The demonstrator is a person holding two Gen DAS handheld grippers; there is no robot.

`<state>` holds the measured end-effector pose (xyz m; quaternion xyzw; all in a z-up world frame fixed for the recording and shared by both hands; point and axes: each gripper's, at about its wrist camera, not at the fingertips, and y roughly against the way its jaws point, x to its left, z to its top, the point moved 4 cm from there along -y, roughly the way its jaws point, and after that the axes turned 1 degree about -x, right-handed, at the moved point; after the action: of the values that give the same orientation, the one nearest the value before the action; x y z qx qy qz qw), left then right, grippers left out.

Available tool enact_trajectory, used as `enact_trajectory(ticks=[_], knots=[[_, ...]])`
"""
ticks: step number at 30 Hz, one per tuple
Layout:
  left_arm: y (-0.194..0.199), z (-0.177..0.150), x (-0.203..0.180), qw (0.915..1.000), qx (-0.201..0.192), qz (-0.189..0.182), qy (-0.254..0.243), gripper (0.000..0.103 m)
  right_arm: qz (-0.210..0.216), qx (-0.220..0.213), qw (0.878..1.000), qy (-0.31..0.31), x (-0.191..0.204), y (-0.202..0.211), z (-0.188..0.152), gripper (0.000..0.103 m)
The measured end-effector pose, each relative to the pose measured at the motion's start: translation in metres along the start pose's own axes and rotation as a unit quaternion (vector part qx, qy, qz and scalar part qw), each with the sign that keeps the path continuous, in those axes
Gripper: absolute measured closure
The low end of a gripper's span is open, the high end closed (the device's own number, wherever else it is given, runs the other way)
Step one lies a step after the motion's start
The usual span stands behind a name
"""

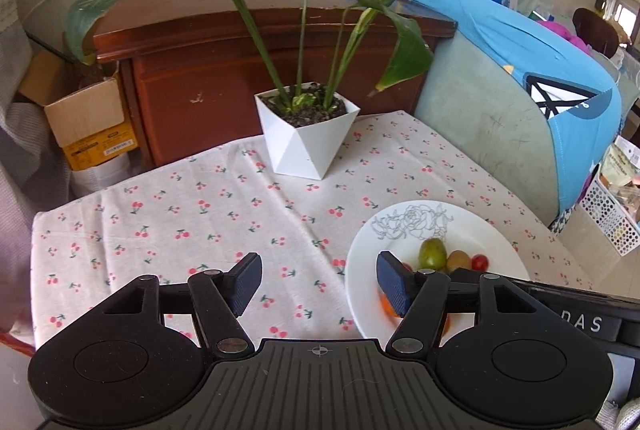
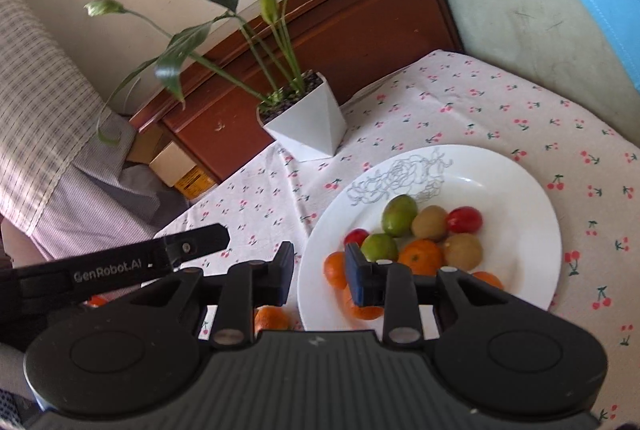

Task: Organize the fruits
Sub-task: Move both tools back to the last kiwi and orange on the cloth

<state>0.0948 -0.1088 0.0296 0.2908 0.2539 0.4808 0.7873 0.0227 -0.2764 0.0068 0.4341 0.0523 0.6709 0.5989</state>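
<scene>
A white plate with a rose drawing sits on the cherry-print cloth and holds a pile of fruit. On it are a green fruit, a kiwi, a red tomato and an orange. One orange lies off the plate on the cloth, under my right gripper's left finger. My right gripper hovers over the plate's left rim, open, with nothing between its pads. My left gripper is open and empty over the cloth, left of the plate and the green fruit.
A leafy plant in a white angular pot stands at the table's far edge, before a dark wooden cabinet. A green sofa with a blue garment borders the right side. A cardboard box sits on the floor at the left.
</scene>
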Motion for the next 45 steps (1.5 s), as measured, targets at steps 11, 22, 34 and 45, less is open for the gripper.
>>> enact_trajectory(ticks=[11,22,34,45], knots=[[-0.002,-0.010,0.040,0.9971,0.023,0.041,0.060,0.040,0.038,0.051,0.992,0.113,0.041,-0.023,-0.032,0.073],[-0.003,-0.023,0.053,0.9959,0.044,0.045,0.065,0.038,0.022,0.067,0.985,0.157,0.052,-0.043,-0.045,0.073],[-0.003,-0.031,0.072,0.9938,0.054,0.054,0.081,0.037,-0.004,0.070,0.977,0.202,0.060,-0.058,-0.056,0.073],[-0.007,-0.037,0.071,0.9940,0.061,0.051,0.076,0.037,-0.014,0.069,0.969,0.235,0.066,-0.058,-0.060,0.075]])
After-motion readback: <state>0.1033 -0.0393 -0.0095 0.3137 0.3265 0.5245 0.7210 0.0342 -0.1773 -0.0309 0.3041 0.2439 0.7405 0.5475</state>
